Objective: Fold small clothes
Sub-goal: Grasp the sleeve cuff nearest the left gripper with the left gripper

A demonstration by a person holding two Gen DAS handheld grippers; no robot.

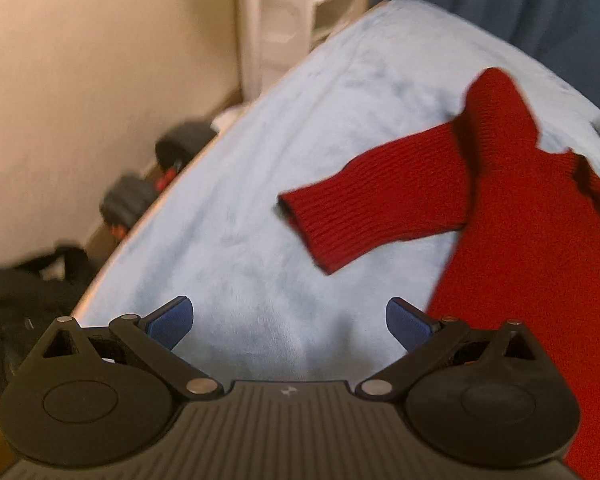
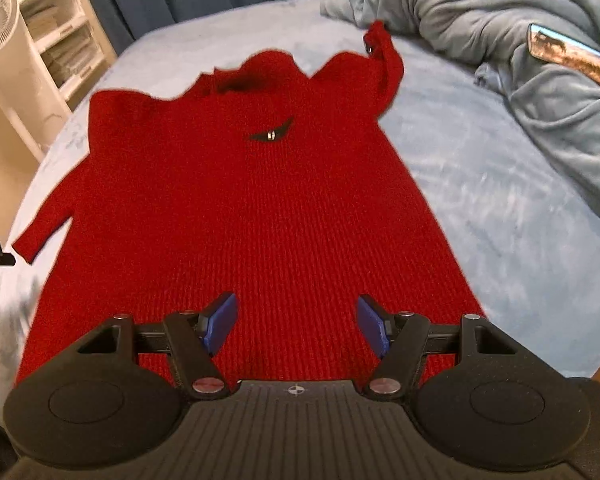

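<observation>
My right gripper [image 2: 296,328] and left gripper [image 1: 290,326] both gape, holding nothing. The red sweater [image 2: 240,208] fills mid-frame on the blue blanket [image 2: 480,200]. Its far sleeve [image 2: 386,64], upper right, lies bunched; folding now risks a lopsided result.

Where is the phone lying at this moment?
In the right wrist view the phone lies at the upper right, on the bunched grey-blue blanket, right of the red sweater.

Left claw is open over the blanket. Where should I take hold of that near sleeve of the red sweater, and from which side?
Grip the cuff end of the sleeve. It lies flat and spread out from the red sweater toward the left claw. Probably come in from the bare blanket side, along the sleeve's length, pinching the cuff edge.
</observation>
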